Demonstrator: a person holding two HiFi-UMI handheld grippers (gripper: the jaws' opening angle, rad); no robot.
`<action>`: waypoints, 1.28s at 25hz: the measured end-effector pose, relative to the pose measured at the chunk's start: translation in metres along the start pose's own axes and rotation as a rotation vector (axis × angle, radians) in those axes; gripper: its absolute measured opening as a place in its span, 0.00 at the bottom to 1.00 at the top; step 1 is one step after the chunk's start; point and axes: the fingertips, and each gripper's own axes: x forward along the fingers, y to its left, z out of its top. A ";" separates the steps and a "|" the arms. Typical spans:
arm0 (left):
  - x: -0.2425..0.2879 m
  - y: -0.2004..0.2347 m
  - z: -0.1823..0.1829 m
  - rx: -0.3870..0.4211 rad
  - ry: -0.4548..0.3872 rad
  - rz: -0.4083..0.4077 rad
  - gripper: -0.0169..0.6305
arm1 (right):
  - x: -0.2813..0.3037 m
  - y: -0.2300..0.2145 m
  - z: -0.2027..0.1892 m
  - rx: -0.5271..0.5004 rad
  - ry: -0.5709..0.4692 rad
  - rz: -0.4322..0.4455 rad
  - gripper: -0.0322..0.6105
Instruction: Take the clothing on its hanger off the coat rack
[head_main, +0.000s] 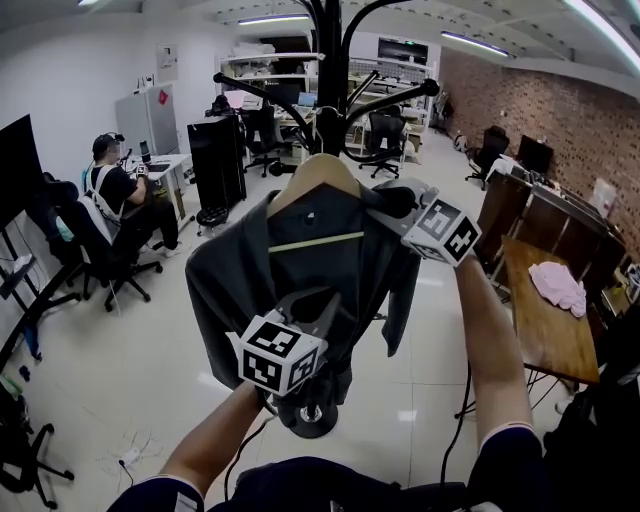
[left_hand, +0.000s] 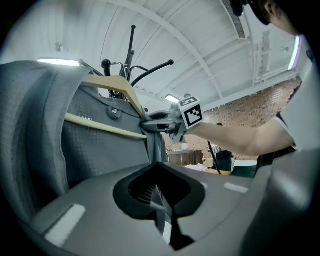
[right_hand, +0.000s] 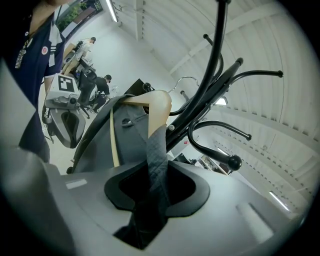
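A dark grey garment (head_main: 300, 260) hangs on a wooden hanger (head_main: 318, 172) right in front of the black coat rack (head_main: 330, 60). My right gripper (head_main: 385, 200) is shut on the garment at the hanger's right shoulder; in the right gripper view dark cloth (right_hand: 155, 165) runs through the right gripper (right_hand: 150, 200) below the hanger (right_hand: 157, 107). Lower down, my left gripper (head_main: 318, 300) is shut on a fold of the garment; a sliver of grey cloth sits in the left gripper (left_hand: 162, 210). The hanger's metal hook (right_hand: 186, 80) is among the rack's arms (right_hand: 215, 60); whether it rests on one I cannot tell.
The rack's round base (head_main: 308, 415) stands on the pale floor near my body. A wooden table (head_main: 535, 320) with a pink cloth (head_main: 558, 285) is at the right. A seated person (head_main: 110, 190), office chairs and a black cabinet (head_main: 217, 160) are at the left.
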 end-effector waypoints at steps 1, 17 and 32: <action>-0.001 0.000 0.002 -0.001 -0.004 0.000 0.05 | -0.001 0.002 0.001 -0.004 0.000 0.003 0.20; -0.077 -0.003 0.012 -0.030 -0.027 -0.158 0.05 | -0.041 0.046 0.038 0.048 0.135 -0.156 0.20; -0.141 -0.007 -0.019 -0.037 0.032 -0.299 0.05 | -0.101 0.126 0.046 0.241 0.359 -0.404 0.20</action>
